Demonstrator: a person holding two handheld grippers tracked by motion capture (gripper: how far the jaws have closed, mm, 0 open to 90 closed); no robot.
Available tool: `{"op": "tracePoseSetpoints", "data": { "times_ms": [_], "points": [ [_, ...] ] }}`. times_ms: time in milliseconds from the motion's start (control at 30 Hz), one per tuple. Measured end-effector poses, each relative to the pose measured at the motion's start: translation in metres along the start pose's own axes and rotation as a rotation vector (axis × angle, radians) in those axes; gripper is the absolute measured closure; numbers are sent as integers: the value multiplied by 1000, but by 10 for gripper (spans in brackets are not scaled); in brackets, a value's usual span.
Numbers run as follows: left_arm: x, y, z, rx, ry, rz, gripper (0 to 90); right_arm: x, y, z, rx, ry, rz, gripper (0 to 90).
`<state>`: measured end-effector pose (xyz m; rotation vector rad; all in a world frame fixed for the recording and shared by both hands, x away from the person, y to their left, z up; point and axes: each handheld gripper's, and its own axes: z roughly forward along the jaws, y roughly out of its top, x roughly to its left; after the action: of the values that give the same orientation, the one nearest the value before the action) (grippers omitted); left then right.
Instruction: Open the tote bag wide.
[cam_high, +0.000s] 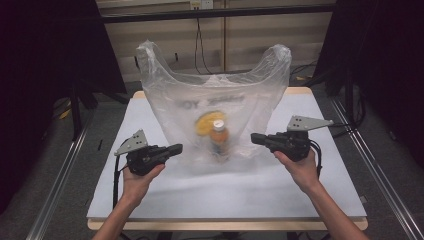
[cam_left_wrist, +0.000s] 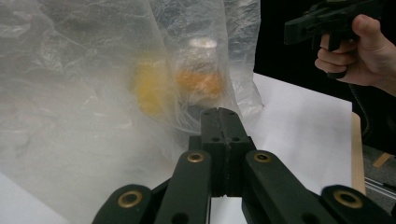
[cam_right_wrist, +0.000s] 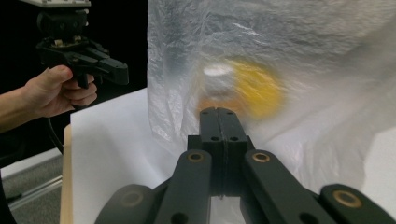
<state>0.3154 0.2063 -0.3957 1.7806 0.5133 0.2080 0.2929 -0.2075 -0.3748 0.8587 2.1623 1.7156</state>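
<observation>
Two grippers, left (cam_high: 175, 149) and right (cam_high: 256, 138), flank the plastic bag (cam_high: 215, 100) at nine and three o'clock, jaws closed on nothing. Reopening both beneath the handles looks the wise approach, keeping the bottle (cam_high: 219, 137) upright.

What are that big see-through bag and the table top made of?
The bag looks like thin plastic film: translucent, crinkled, glossy, with an orange bottle showing through. The table top seems a matte white sheet over wood, whose pale edge shows at the rim.
</observation>
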Motion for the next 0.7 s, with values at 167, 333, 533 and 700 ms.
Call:
{"op": "tracePoseSetpoints", "data": {
  "times_ms": [167,333,533,700],
  "points": [
    [1,8,5,-3,-5,17,900,2,16,9,-20,1,-7,900],
    [4,20,9,-17,-12,23,900,-5,38,14,-39,-12,-7,900],
    [8,41,16,-39,-17,35,900,-12,62,21,-49,-22,-21,900],
    [8,61,24,-54,-25,52,900,-13,75,28,-48,-26,-35,900]
  ]
}}
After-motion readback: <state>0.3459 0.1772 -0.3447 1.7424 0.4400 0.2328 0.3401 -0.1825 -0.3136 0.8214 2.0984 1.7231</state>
